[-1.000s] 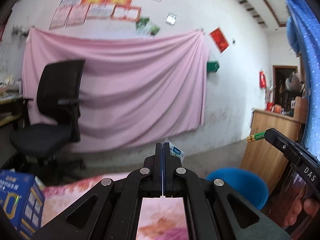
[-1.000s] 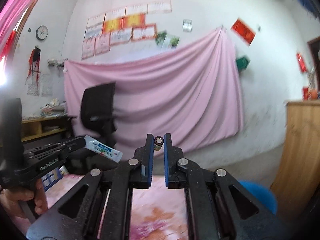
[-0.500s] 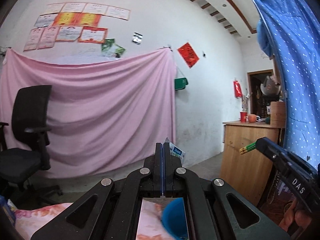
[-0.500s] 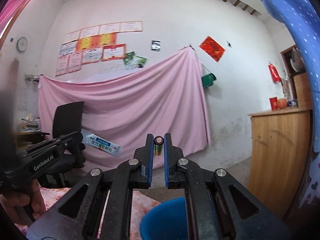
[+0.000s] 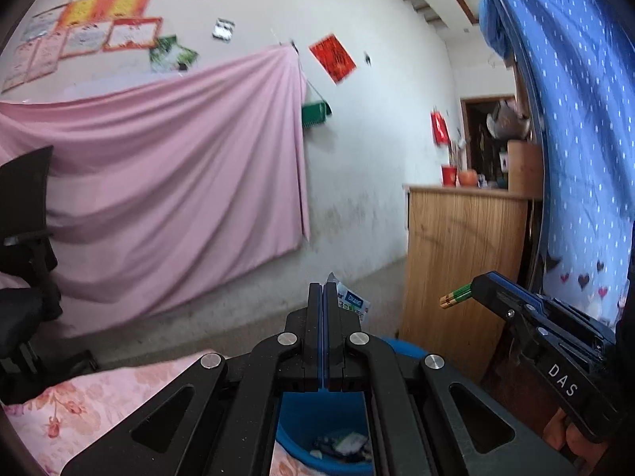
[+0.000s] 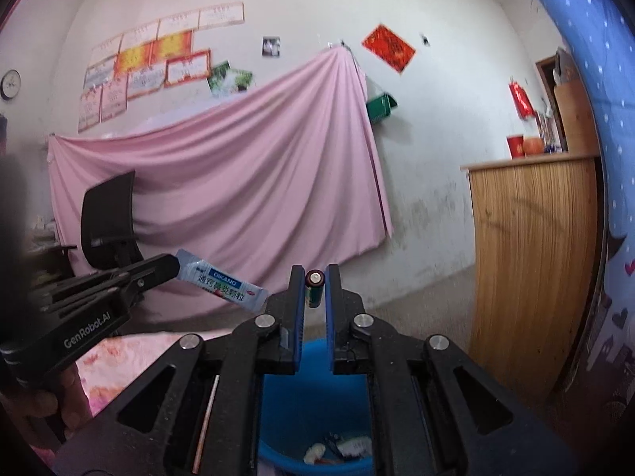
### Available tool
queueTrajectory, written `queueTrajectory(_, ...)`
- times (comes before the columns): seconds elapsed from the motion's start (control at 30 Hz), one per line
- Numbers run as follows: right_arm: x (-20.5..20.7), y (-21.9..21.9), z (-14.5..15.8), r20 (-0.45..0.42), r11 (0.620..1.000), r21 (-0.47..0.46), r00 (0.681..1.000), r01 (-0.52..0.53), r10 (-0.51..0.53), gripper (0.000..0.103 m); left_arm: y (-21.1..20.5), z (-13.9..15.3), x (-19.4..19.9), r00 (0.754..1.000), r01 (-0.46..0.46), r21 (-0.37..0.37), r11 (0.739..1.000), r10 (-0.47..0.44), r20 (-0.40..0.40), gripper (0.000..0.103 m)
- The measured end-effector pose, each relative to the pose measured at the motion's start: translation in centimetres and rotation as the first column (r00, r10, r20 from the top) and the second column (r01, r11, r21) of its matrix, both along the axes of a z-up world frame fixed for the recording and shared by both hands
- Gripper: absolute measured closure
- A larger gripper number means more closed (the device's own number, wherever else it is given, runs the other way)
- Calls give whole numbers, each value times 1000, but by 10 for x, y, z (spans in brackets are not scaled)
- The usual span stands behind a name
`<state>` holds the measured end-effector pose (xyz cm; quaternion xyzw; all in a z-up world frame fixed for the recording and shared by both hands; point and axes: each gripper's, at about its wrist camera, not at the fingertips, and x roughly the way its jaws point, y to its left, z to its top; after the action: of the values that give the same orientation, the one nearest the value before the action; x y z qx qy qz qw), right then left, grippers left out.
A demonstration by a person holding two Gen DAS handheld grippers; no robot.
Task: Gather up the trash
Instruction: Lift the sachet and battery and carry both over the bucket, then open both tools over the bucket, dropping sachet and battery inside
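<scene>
The left gripper (image 5: 323,297) is clamped flat on a sachet (image 6: 220,285); the right gripper (image 6: 315,283) is closed on a small battery (image 6: 315,291). Both are held above the blue bin (image 6: 313,396) at lower centre. If released off-centre, the light sachet could flutter past the rim. The bin's rim is largely hidden by the gripper linkages.

the sachet (image 6: 220,285) says "DIKANG" on a blue strip, Chinese print under it too blurry to read; left gripper (image 6: 79,333) body reads "GenRobot.AI", right gripper (image 5: 561,379) body reads "DAS"
</scene>
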<state>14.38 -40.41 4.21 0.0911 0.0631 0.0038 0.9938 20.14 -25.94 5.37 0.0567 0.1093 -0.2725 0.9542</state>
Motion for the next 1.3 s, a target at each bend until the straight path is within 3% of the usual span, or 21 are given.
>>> queueTrajectory(0.13,9,-10,-15,-73,1000,26,997,-13,15,66,-12,-15,16,996,1,27,1000,1,-90,103)
queueTrajectory(0.27,22,-15,-30,-153,999,45,988,-19,26,66,-20,-32,36,977,3,37,999,5,-213,103)
queueTrajectory(0.43,34,-21,-46,-239,998,59,970,-27,41,65,-27,-49,59,931,13,31,999,-1,-364,103)
queueTrajectory(0.6,43,-27,-58,-304,996,84,951,-25,49,65,-28,-63,74,869,39,9,999,-29,-495,103)
queueTrajectory(0.9,50,-30,-66,-338,994,104,939,-28,62,64,-24,-72,86,819,10,27,1000,7,-574,103)
queueTrajectory(1.0,51,-31,-68,-348,994,108,935,-28,64,64,-20,-74,88,812,9,28,1000,9,-584,103)
queueTrajectory(1.07,52,-31,-69,-351,994,108,934,-27,64,64,-16,-77,87,809,7,29,1000,11,-588,99)
queueTrajectory(1.13,54,-32,-69,-359,994,107,931,-24,61,63,-14,-79,88,805,0,21,1000,12,-593,80)
queueTrajectory(1.17,55,-33,-70,-363,994,107,930,-23,61,61,-12,-79,88,804,-5,11,1000,11,-595,76)
queueTrajectory(1.23,56,-34,-72,-372,994,106,927,-17,55,57,-8,-79,89,803,-17,-3,1000,12,-596,74)
queueTrajectory(1.3,56,-36,-73,-379,994,108,924,-9,50,47,-5,-78,89,805,-33,1,999,27,-593,73)
